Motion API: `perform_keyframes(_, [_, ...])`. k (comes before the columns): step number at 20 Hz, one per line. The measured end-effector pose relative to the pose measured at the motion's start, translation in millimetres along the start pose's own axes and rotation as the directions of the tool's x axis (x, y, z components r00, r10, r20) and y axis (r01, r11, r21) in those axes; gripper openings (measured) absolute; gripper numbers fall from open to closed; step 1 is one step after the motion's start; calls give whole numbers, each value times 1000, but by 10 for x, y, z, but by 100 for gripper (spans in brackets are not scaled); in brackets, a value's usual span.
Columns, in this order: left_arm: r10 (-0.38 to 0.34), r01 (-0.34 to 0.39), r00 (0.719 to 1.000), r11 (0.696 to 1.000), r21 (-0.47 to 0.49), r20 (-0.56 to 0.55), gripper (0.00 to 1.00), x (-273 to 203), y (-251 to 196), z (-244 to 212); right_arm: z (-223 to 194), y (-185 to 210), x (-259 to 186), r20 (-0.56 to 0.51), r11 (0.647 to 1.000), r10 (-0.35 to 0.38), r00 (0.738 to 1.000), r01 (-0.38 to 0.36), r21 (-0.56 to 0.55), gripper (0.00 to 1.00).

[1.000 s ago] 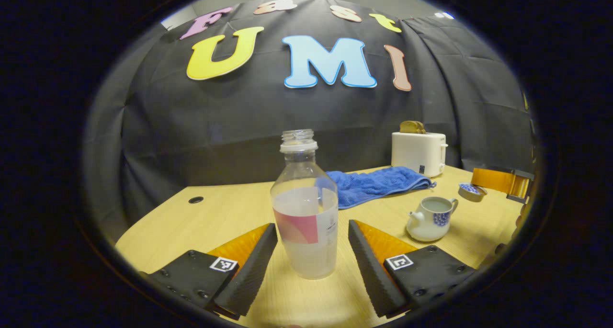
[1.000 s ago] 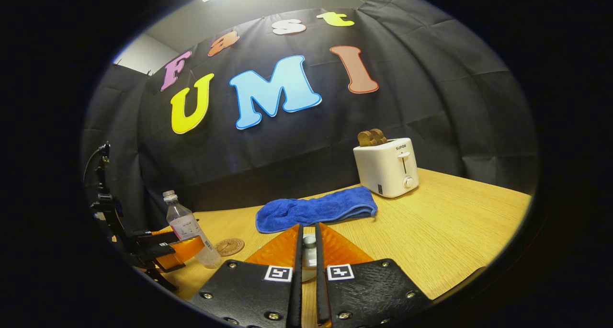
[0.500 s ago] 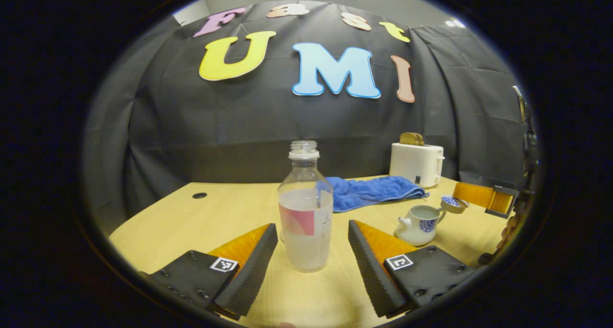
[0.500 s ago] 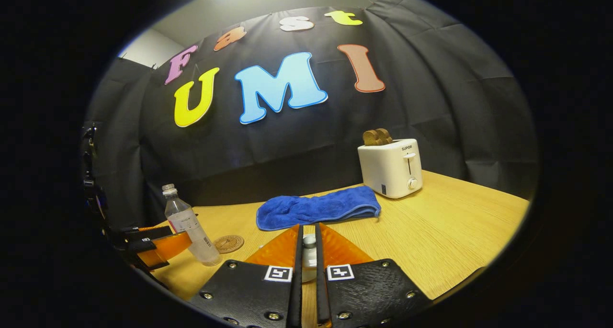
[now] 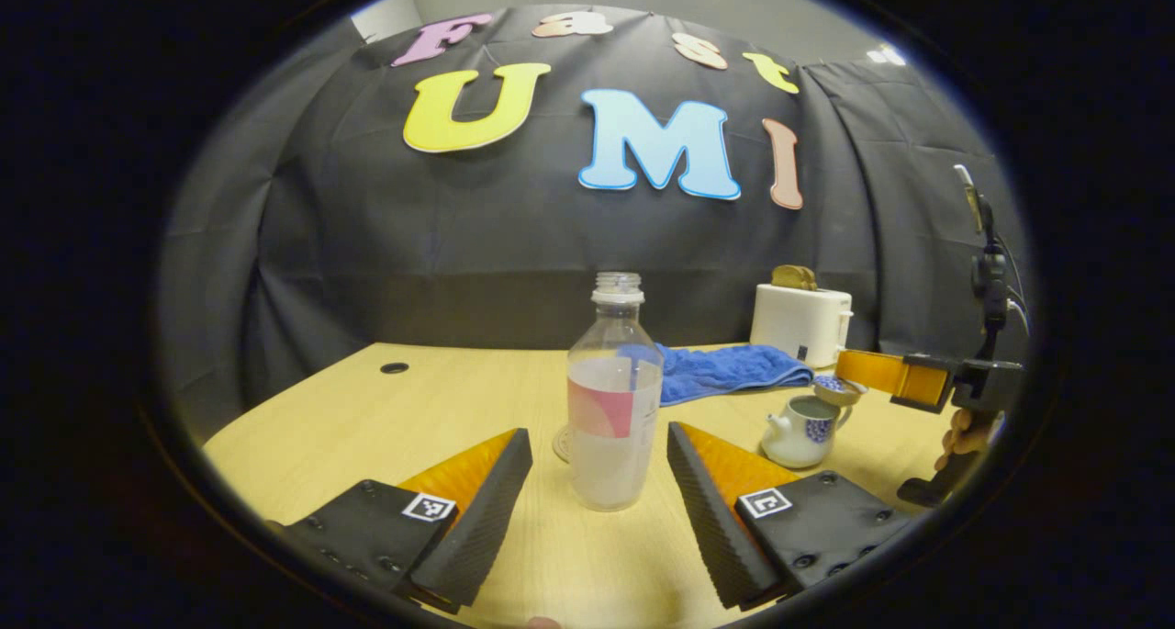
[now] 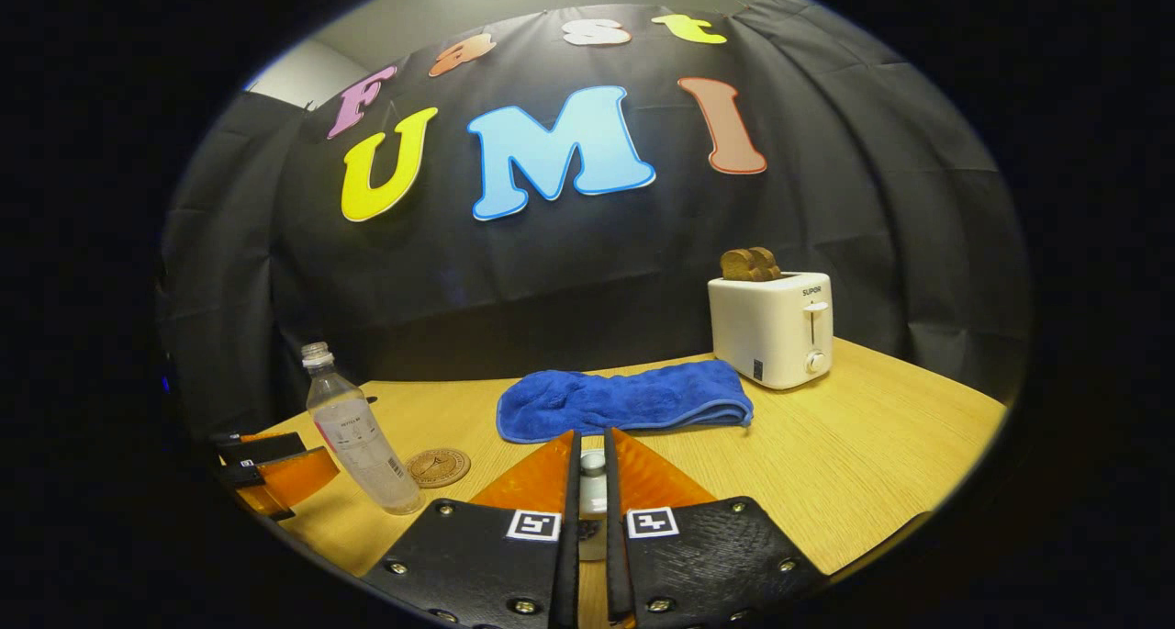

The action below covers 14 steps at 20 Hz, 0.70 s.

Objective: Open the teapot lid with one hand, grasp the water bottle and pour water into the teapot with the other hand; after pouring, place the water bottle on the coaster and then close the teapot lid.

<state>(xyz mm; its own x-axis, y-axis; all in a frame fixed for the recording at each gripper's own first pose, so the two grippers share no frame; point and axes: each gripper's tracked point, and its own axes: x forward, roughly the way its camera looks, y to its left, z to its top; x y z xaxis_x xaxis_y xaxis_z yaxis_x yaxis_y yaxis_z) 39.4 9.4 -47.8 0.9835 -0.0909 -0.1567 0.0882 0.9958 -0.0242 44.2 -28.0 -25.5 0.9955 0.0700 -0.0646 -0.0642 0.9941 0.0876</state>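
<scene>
Clear plastic, uncapped and part full of water, the water bottle (image 5: 615, 399) stands upright on the table (image 5: 386, 418) just ahead of my left hand-held gripper (image 5: 598, 510). Its fingers are spread wide, one to each side of the bottle and neither touching it. The bottle wears a pink and white label whose small print I cannot make out. The toaster (image 6: 773, 328) at the back of the table carries a short brand word on its front, too small for me to be sure of, and holds two brown slices in its slots.

In the right gripper view the bottle stands on bare wood, with the round coaster (image 6: 439, 466) just beside it, apart from its base. In the left gripper view the coaster's edge peeks out from behind the bottle.

My right hand-held gripper (image 6: 587, 482) is pressed together on the knob of the teapot lid (image 5: 837, 388), which it holds just above the open teapot (image 5: 800, 427). The teapot is white with blue patterning and sits to the right of the bottle in the left gripper view.

Light wood grain covers the table. A folded blue towel (image 6: 624, 399) lies between the toaster and the bottle. Black cloth closes off the back of the booth.
</scene>
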Motion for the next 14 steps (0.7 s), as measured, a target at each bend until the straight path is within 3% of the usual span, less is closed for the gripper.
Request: perform_keyframes(14, [12, -11, 1000, 999, -34, 23, 100, -54, 61, 27, -205, 76, 168, -53, 1000, 13, 999, -14, -27, 12])
